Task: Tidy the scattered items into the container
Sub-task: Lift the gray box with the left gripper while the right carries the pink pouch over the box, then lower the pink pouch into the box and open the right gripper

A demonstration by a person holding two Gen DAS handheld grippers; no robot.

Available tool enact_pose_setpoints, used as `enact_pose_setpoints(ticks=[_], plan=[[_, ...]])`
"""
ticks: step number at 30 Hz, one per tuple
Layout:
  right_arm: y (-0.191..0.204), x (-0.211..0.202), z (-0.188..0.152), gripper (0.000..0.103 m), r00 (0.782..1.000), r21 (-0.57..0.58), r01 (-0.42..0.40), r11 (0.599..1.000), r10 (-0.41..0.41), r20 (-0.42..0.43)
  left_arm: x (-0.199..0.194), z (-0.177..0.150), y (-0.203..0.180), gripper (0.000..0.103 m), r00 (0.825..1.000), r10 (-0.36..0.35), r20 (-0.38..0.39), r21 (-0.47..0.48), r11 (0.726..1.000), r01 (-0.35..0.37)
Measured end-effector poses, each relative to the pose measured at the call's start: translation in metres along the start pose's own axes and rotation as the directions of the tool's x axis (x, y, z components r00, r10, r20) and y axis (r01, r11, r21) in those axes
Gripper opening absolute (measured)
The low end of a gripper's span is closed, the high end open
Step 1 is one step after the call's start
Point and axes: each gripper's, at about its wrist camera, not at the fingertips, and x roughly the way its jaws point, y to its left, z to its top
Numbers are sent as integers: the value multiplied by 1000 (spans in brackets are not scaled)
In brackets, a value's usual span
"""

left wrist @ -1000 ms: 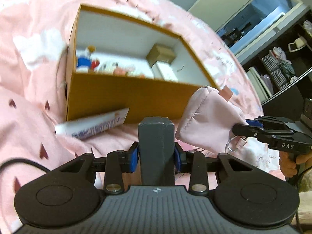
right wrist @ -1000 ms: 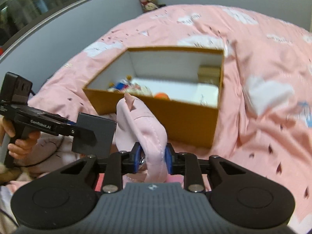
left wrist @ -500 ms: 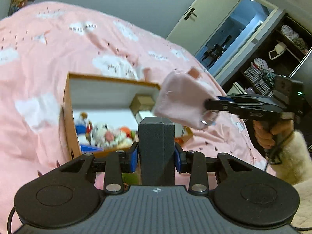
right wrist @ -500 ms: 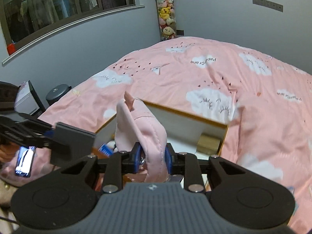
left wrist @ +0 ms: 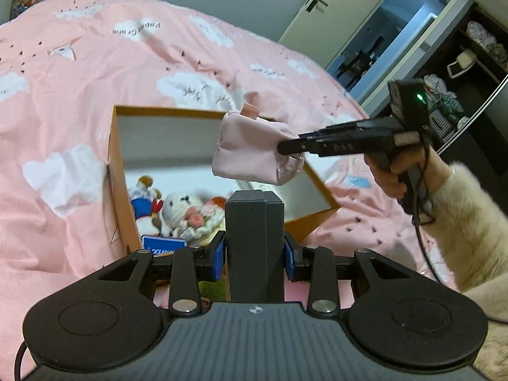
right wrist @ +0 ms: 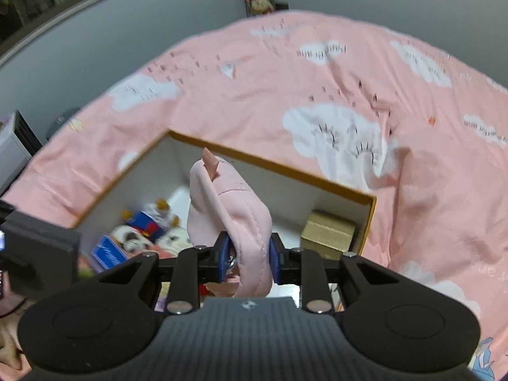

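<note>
An orange cardboard box (left wrist: 118, 171) with white inner walls sits on the pink bed; it also shows in the right wrist view (right wrist: 276, 162). My left gripper (left wrist: 255, 250) is shut on a dark grey box (left wrist: 255, 231) and holds it above the orange box's near edge. My right gripper (right wrist: 248, 258) is shut on a pink padded pouch (right wrist: 228, 209) and holds it over the box's opening. The pouch (left wrist: 250, 149) and right gripper (left wrist: 295, 146) also show in the left wrist view. Plush toys (left wrist: 187, 212) and a blue card box (right wrist: 109, 250) lie inside.
A small brown carton (right wrist: 327, 230) stands in the box's far right corner. The pink cloud-print duvet (left wrist: 79, 79) surrounds the box. A doorway (left wrist: 377, 41) and dark shelves (left wrist: 476, 47) are at the right of the room.
Both grippers have risen from beside the box and moved over it. The pink pouch now hangs above the opening, and the dark grey box is above the near edge.
</note>
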Motion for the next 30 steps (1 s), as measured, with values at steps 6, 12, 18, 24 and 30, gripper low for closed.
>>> enact_pose_setpoints(ticks=[6, 12, 18, 24, 30], plan=[[-15, 45, 5, 28, 996, 27, -22, 999, 24, -88, 9, 2, 14, 41, 1000, -22, -16, -27, 999, 22], [-21, 81, 13, 29, 983, 36, -58, 998, 63, -173, 9, 10, 13, 42, 1000, -17, -11, -15, 1000, 17], [-25, 97, 18, 34, 979, 21, -36, 999, 39, -202, 8, 18, 10, 41, 1000, 10, -6, 0, 1000, -10], [-16, 101, 19, 39, 979, -95, 37, 995, -55, -198, 9, 32, 10, 41, 1000, 14, -8, 5, 1000, -14], [-14, 88, 23, 45, 986, -115, 73, 991, -89, -139, 14, 35, 15, 42, 999, 36, -11, -18, 999, -37]])
